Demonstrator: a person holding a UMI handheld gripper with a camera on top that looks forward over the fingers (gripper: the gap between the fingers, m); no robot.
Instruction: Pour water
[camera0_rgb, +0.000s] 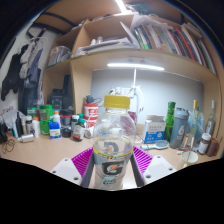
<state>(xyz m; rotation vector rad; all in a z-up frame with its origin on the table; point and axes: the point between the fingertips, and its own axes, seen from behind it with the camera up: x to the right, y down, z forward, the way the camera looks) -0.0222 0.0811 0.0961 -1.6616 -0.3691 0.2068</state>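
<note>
A clear plastic Gatorade bottle (113, 150) with a yellow cap (117, 101) stands upright between my fingers, lifted above the desk. My gripper (112, 168) is shut on the bottle, with the magenta pads (83, 159) pressing on its lower body at both sides. The bottle's label shows a large G logo facing me. The bottle's base is hidden below the fingers.
A wooden desk (40, 152) lies beyond the bottle, crowded with several jars, small bottles and boxes along a back wall. A red-lidded jar (91, 110) stands behind the bottle's left. A blue-white box (155, 130) and tall bottles (180, 128) are to the right. Shelves with books hang above.
</note>
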